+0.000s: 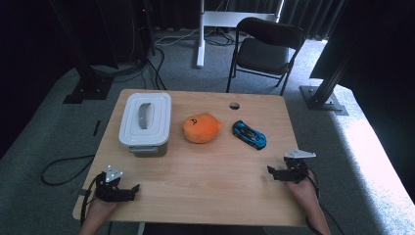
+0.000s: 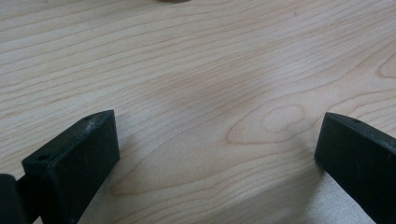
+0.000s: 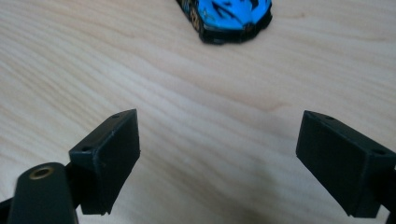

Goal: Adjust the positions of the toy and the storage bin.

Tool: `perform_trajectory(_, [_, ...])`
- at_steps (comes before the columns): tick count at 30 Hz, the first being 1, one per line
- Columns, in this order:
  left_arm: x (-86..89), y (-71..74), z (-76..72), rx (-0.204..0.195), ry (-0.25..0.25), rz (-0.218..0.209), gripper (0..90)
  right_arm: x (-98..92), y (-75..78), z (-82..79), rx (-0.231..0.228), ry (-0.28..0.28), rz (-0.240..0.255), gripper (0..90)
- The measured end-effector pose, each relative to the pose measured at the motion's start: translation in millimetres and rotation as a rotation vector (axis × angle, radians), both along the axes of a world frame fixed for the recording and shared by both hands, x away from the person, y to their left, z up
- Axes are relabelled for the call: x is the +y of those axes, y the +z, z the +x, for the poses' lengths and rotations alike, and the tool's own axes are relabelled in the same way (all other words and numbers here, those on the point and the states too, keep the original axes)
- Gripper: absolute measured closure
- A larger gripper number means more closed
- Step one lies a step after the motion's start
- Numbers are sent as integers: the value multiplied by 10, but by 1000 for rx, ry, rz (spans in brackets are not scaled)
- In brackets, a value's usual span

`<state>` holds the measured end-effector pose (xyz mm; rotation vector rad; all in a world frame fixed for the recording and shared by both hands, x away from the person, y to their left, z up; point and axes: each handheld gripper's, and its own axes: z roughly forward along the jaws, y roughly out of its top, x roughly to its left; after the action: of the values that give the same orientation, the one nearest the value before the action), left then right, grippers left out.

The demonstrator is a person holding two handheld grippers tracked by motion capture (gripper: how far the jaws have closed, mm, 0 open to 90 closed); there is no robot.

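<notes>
Nearest the person, the left gripper (image 1: 128,192) rests low on the near left part of the wooden table (image 1: 205,191), its black jaws spread wide with only bare pale wood grain between them (image 2: 215,140). The right gripper (image 1: 274,172) sits at the near right, also low over the tabletop, its blocky matte jaws equally wide apart and holding nothing (image 3: 217,154).

Just ahead of the right gripper lies the toy car (image 1: 249,134), touching neither jaw. It is a small, low, glossy blue sports car with black trim. Its long axis runs diagonally across the table, from far left to near right, and in the right gripper view one end (image 3: 229,18) faces the open jaws; whether that is nose or tail cannot be told.

Left of the car, near the table's middle, is a soft, rounded orange plush toy (image 1: 201,128). Further left stands a rectangular box (image 1: 145,125) of hard plastic, with a white lid and a grey handle set in its top.

Beyond the table stands a black folding chair (image 1: 266,49) on grey carpet.
</notes>
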<state>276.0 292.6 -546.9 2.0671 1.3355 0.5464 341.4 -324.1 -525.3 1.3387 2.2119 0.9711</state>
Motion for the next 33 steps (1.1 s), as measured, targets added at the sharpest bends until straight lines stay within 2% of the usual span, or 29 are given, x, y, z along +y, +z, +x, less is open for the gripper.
perform_trajectory(15, [0, 0, 0, 0, 0, 0, 3, 68, 135, 294, -5, 26, 12, 130])
perform_trajectory(25, [0, 0, 0, 0, 0, 0, 3, 229, 235, 533, 8, 57, -18, 111])
perform_trajectory(33, [0, 0, 0, 0, 0, 0, 2, 341, 221, 689, 28, 75, -25, 110])
